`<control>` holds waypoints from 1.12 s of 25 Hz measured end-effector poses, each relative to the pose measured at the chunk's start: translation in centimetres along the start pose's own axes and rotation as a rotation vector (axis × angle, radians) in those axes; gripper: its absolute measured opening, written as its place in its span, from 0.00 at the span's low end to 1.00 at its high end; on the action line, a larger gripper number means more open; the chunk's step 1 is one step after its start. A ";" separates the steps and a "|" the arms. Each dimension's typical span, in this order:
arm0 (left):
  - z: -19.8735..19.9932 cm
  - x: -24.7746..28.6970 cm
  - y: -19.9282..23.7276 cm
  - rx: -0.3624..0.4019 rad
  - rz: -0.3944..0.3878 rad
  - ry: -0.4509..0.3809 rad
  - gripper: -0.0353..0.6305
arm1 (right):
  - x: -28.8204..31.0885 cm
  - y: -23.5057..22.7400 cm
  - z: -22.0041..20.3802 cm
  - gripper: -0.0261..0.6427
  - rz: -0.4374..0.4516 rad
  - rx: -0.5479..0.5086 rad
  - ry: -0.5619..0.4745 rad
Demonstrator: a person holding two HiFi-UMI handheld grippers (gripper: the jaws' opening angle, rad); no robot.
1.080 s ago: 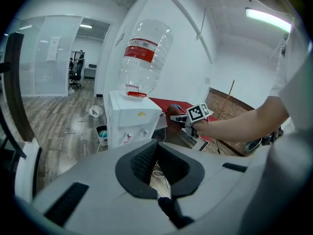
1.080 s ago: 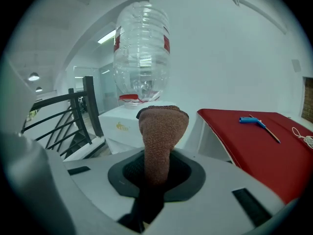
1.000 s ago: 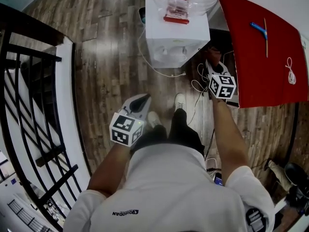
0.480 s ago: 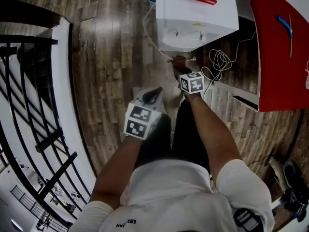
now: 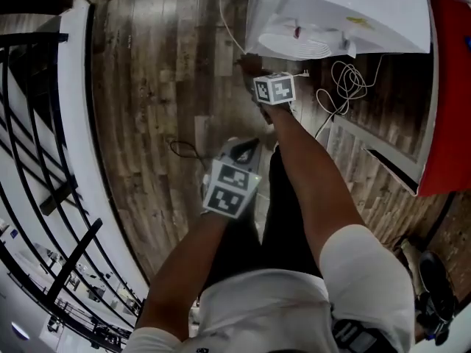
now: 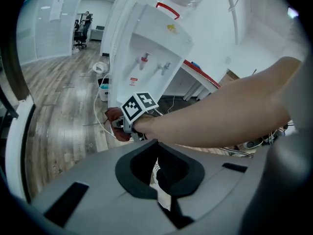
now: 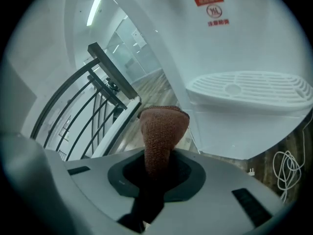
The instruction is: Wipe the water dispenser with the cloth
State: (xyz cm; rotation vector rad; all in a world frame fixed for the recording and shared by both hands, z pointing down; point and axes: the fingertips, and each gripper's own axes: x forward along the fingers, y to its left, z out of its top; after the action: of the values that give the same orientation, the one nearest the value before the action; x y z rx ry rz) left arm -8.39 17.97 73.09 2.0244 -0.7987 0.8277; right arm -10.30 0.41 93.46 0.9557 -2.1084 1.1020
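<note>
The white water dispenser point(image 5: 338, 13) stands at the top of the head view, its ribbed drip tray point(image 5: 298, 46) facing me. My right gripper point(image 5: 261, 79) is shut on a reddish-brown cloth point(image 7: 161, 131), which sticks up from the jaws just short of the dispenser's lower front point(image 7: 234, 33), below the drip tray point(image 7: 249, 89). I cannot tell if the cloth touches the panel. My left gripper point(image 5: 244, 151) hangs lower over the floor, shut with nothing in it. The left gripper view shows the dispenser point(image 6: 146, 48) and the cloth point(image 6: 115, 119) beyond my right forearm.
A red table point(image 5: 449, 87) stands right of the dispenser. A coiled white cable point(image 5: 346, 79) lies on the wooden floor below it. A black railing point(image 5: 44, 160) with a white base runs along the left. A small bin point(image 6: 103, 84) sits beside the dispenser.
The person has stepped closer to the dispenser. My right gripper has carried the cloth forward and left to the dispenser's lower front. My left gripper has stayed low near the legs.
</note>
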 end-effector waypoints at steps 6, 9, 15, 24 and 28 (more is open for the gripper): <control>0.4 2.0 2.2 0.022 0.021 -0.034 0.04 | 2.8 -3.4 0.0 0.12 -0.017 -0.024 0.022; 0.9 2.9 2.5 0.028 0.022 -0.042 0.04 | 2.4 -5.8 -0.5 0.12 -0.041 -0.011 0.014; 1.9 5.3 0.3 0.092 -0.032 -0.030 0.04 | -1.5 -11.9 -2.3 0.12 -0.103 0.038 -0.009; 3.6 8.4 -2.8 0.171 -0.080 -0.019 0.04 | -8.6 -21.8 -4.9 0.12 -0.261 0.127 -0.036; 4.2 9.1 -3.8 0.194 -0.090 -0.014 0.04 | -10.0 -24.7 -5.9 0.12 -0.307 0.135 -0.041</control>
State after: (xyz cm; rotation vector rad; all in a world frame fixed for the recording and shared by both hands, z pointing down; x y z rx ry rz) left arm 0.98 14.05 76.47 2.2217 -0.6500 0.8689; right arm 16.13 -1.26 99.94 1.3253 -1.8560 1.0824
